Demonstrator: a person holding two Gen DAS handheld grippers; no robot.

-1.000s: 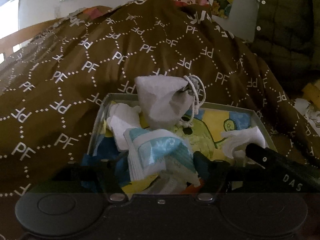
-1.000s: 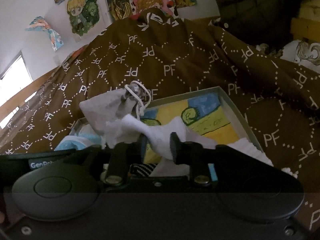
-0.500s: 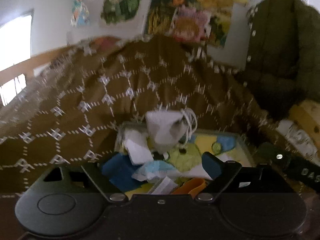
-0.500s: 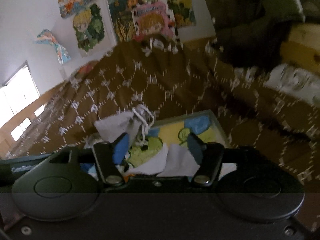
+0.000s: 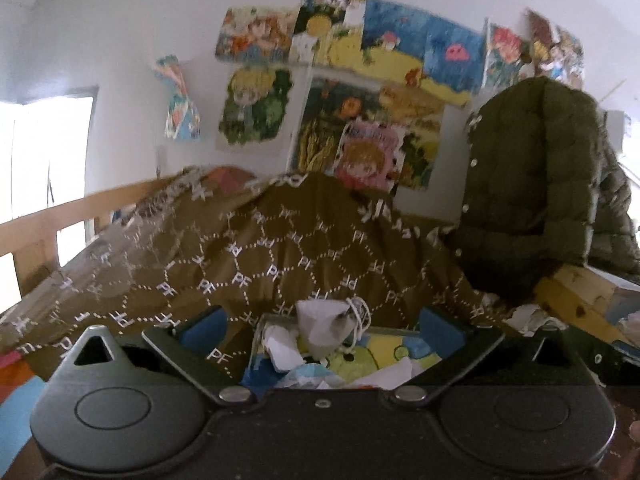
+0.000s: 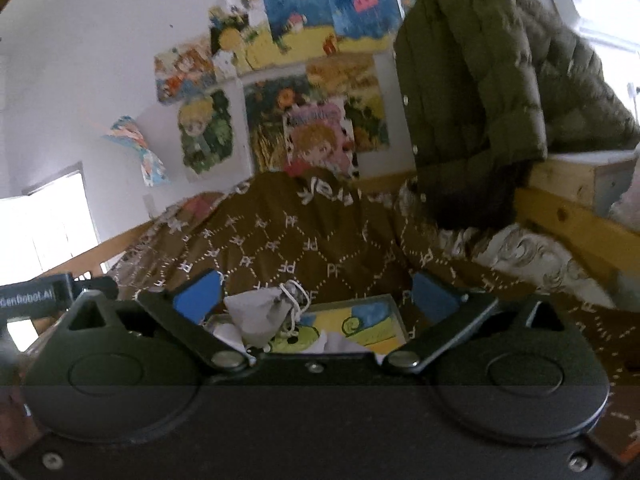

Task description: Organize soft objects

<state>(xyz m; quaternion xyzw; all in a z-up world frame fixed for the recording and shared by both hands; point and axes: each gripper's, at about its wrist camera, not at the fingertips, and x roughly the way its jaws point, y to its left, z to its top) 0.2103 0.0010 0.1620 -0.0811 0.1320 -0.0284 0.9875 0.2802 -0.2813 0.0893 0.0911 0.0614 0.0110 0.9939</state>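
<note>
On the brown bedspread printed with white dotted hexagons and "PF" letters (image 5: pixel 280 256) sits a shallow grey box with a bright cartoon picture on its floor (image 5: pixel 394 346), and the soft things lie inside it. A pale grey drawstring pouch with a white cord (image 5: pixel 320 326) stands at the box's far edge; crumpled white cloths (image 5: pixel 282 346) and a light blue and white folded cloth (image 5: pixel 306 374) crowd the near left part. The near edge of the box is cut off behind each gripper's black body, so I cannot tell what else lies there.

Both tools hang above the bed, short of the box. The left gripper (image 5: pixel 322 326) has just been opening and stands spread wide, blue pads (image 5: pixel 204 326) apart with nothing between them. The right gripper (image 6: pixel 316 292) has likewise just been opening; its blue pads (image 6: pixel 198 294) are wide and empty.

Beyond, colourful cartoon posters (image 5: pixel 360 92) on the white wall are smeared by blur, and a dark green quilted jacket (image 5: pixel 532 176) hangs over a pale wooden bed frame (image 5: pixel 576 296).
</note>
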